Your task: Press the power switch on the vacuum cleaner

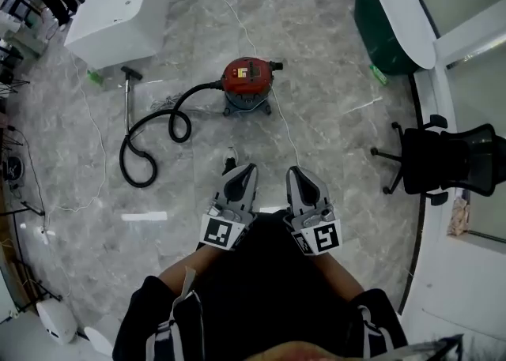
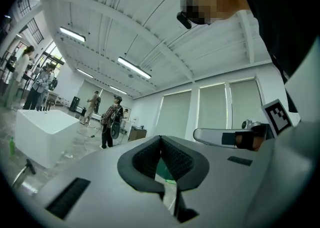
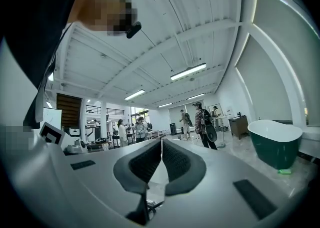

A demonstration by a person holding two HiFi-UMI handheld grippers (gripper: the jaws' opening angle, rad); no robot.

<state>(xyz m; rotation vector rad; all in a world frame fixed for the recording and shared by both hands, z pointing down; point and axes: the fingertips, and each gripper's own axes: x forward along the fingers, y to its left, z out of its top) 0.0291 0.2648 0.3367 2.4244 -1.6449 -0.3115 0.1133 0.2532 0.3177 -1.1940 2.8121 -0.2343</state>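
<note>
Vacuum cleaner (image 1: pixel 247 83): a red-topped canister standing upright on the grey marble floor (image 1: pixel 332 114), ahead of the person; its power switch is too small to make out.
Hose (image 1: pixel 150 142): black, running from the vacuum cleaner's left side and looping on the floor to its left; the wand (image 1: pixel 128 99) lies beyond the loops.
Head view alone: it is the only view with the vacuum cleaner, the hose, and a black office chair (image 1: pixel 443 160) to the vacuum cleaner's right, nearer the person.
Left gripper view alone: a white block (image 2: pixel 40 133) that stands left of and beyond the vacuum cleaner, seen from the side, with people standing past it, and the other gripper's marker cube (image 2: pixel 277 114) at the right edge.
Right gripper view alone: a green tub (image 3: pixel 275 143) that stands right of and beyond the vacuum cleaner, seen low across the floor, with a group of people in the hall behind.
Left gripper (image 1: pixel 241 171): held close to the body; its fingers (image 2: pixel 145 159) are pressed together at the tips with nothing between them.
Right gripper (image 1: pixel 299 171): just beside the left one; its fingers (image 3: pixel 177 161) also meet at the tips, pinching nothing.
Vacuum cleaner against the fingers: well apart from both pairs, straight ahead of them and slightly toward the left gripper's side, untouched.
</note>
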